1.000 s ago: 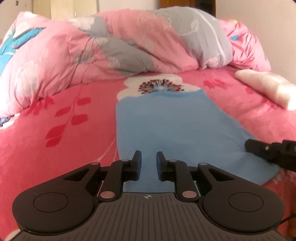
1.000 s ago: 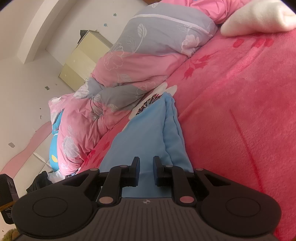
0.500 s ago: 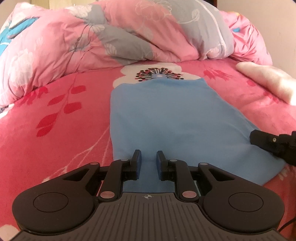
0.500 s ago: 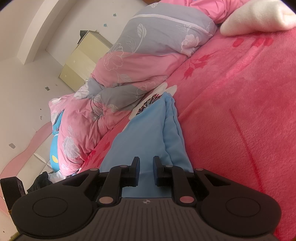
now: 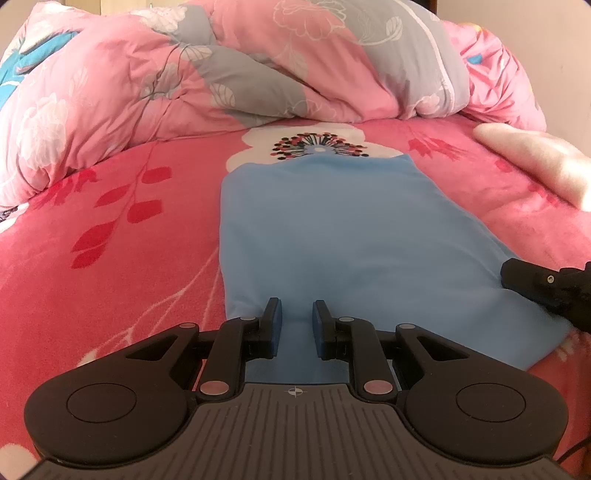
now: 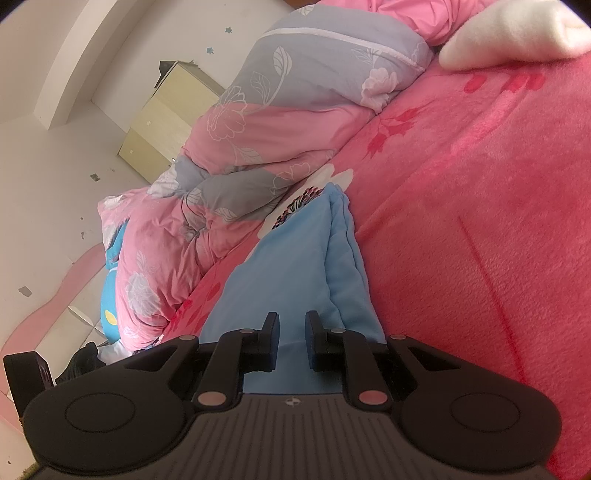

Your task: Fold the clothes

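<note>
Fuzzy pink blanket [image 5: 110,280] bears a smooth, folded blue garment [image 5: 351,236].

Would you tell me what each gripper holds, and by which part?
Unclear: left gripper and right gripper sit narrowly parted at the edge of the blue garment.

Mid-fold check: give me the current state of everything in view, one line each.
Blue garment: lying flat on the bed, folded into a long strip, layered edge on its right.
Left gripper: fingers slightly apart over the garment's near edge, nothing visibly pinched.
Right gripper: fingers slightly apart, low at the garment's right corner.
Quilt: bunched up behind.
White towel: rolled.
</note>
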Demonstrator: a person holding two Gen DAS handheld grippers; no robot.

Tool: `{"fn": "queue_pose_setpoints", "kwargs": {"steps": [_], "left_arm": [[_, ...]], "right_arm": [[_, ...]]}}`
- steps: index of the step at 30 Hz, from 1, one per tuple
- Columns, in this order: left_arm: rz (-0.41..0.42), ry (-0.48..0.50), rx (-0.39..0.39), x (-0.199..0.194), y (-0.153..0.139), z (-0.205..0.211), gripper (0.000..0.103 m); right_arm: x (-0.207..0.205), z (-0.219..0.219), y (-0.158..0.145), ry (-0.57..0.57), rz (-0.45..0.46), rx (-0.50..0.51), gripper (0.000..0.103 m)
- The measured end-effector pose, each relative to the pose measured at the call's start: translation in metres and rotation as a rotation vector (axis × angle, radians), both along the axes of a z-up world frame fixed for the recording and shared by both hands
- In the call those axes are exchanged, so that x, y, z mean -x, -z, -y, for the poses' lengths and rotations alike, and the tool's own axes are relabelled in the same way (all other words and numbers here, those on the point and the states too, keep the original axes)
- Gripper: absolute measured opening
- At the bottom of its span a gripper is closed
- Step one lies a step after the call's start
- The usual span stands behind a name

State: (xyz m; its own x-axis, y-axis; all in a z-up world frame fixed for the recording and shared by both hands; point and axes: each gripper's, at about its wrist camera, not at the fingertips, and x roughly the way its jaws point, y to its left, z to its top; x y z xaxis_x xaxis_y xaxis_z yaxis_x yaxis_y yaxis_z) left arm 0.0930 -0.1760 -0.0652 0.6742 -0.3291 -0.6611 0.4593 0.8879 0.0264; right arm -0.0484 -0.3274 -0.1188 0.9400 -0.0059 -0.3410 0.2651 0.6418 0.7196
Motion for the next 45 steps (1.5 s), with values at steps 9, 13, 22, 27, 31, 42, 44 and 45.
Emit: {"fn": "queue_pose_setpoints", "kwargs": {"steps": [9,13,22,27,31,42,44,45], "left_arm": [[0.022,0.016,-0.027,0.001,-0.011,0.000,0.018],[0.035,0.014,-0.011,-0.003,-0.021,-0.003,0.018],[0.010,-0.022,0.044,-0.028,-0.026,-0.004,0.018],[-0.063,-0.030,0.044,-0.040,-0.015,-0.007,0.018],[-0.111,-0.039,0.074,-0.045,-0.006,-0.013,0.018],[-0.188,-0.041,0.167,-0.056,-0.004,-0.029,0.019],[-0.216,-0.046,0.195,-0.060,-0.004,-0.033,0.019],[-0.225,-0.047,0.205,-0.061,-0.003,-0.035,0.019]], "right_arm": [[0.001,0.000,0.000,0.000,0.002,-0.003,0.016],[0.001,0.000,0.000,0.000,0.003,-0.006,0.016],[0.001,0.001,0.001,0.000,0.006,-0.012,0.016],[0.001,0.002,0.002,-0.001,0.007,-0.014,0.016],[0.001,0.003,0.002,-0.002,0.009,-0.019,0.016],[0.002,0.005,0.004,0.004,0.020,-0.039,0.016],[0.005,0.004,0.002,0.025,0.026,-0.031,0.016],[0.010,0.001,-0.004,0.057,0.041,0.005,0.017]]}}
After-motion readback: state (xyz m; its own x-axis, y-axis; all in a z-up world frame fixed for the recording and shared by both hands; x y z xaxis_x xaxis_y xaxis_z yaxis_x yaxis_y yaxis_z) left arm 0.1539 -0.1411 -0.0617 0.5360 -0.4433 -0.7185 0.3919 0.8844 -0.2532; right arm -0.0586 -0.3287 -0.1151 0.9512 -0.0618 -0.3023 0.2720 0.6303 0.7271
